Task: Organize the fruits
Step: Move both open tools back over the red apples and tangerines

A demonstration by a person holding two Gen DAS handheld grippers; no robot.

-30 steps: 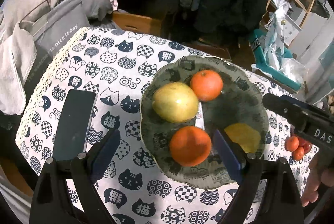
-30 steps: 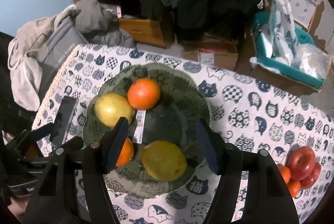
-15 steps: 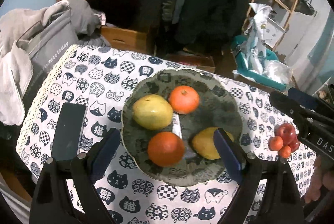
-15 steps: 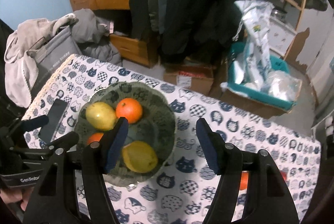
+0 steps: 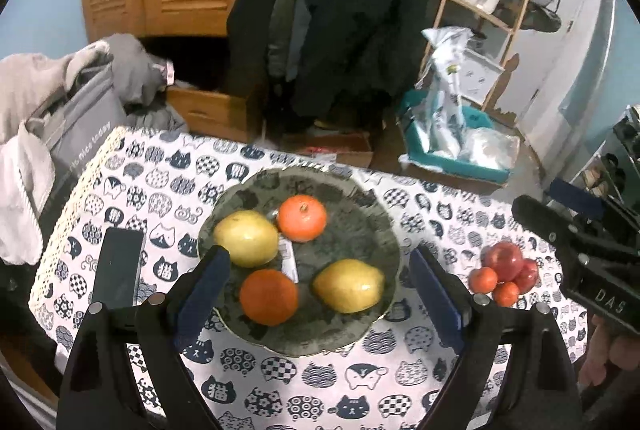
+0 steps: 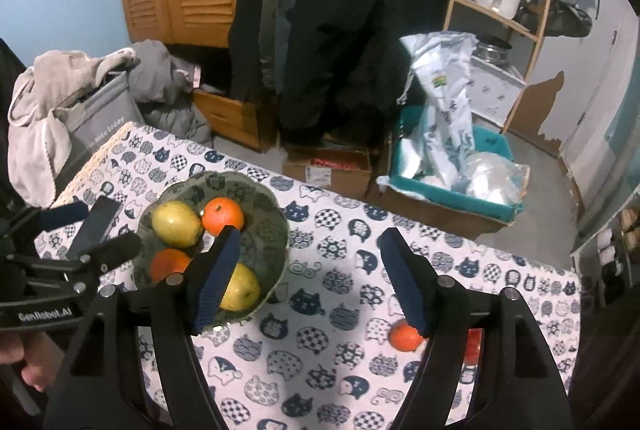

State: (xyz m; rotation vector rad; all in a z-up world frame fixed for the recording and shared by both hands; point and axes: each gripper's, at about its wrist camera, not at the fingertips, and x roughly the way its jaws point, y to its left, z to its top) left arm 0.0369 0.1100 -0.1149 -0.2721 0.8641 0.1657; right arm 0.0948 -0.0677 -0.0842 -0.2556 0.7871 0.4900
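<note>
Cat-print tablecloth (image 5: 320, 390) below both tilted-down tongs, left (image 5: 316, 290) wide, right (image 6: 310, 280) opening, empty.

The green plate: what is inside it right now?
The plate holds two oranges, two yellow-green fruits and a white label, partly hidden between them.

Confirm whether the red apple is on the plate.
No, the red apple lies on the tablecloth, beside the plate.

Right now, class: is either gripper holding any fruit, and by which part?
Nothing is held. The left gripper stands open above the plate; the right gripper is opening, with nothing between its jaws.
</note>
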